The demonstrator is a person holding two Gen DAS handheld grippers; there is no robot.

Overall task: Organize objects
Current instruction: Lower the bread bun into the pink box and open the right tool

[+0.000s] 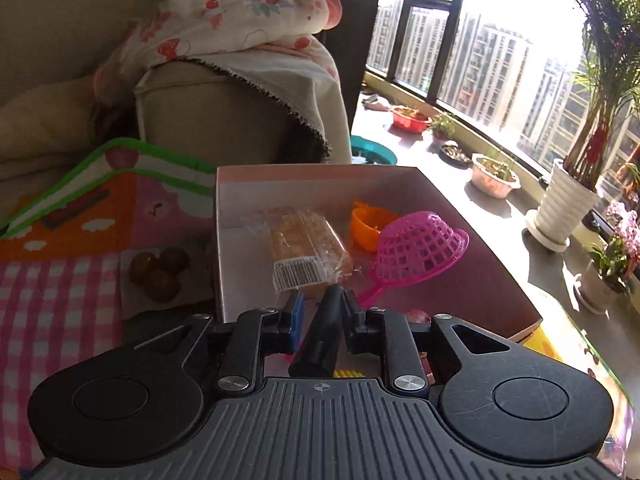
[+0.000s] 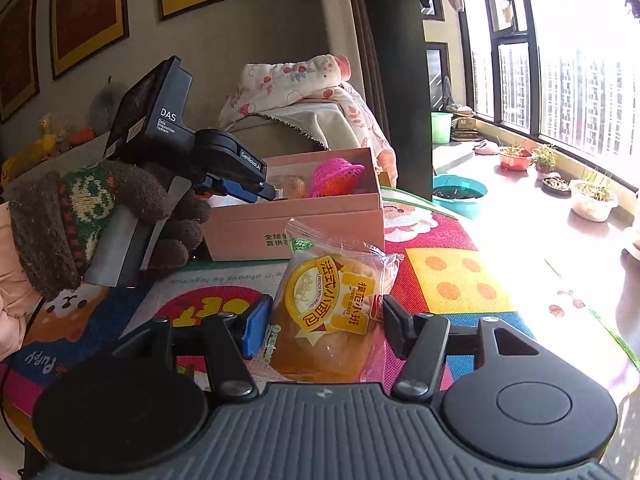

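An open pink cardboard box [image 1: 320, 170] stands on the play mat and holds a wrapped bread [image 1: 308, 248], an orange cup [image 1: 368, 224] and a pink toy strainer [image 1: 420, 244]. My left gripper [image 1: 322, 304] hangs over the box's near edge, shut on a black cylinder [image 1: 320, 336] that stands tilted between its pads. In the right wrist view that left gripper [image 2: 256, 190], in a gloved hand [image 2: 120, 216], reaches over the box [image 2: 296, 216]. My right gripper [image 2: 326, 324] is shut on a packaged bread bun [image 2: 332, 312] with a yellow label, in front of the box.
A bag of brown round fruits [image 1: 160, 272] lies left of the box. Behind stands a sofa arm [image 1: 224, 112] draped with cloths. A teal basin [image 2: 460, 196] and several plant pots [image 2: 592, 200] line the sunny window ledge on the right.
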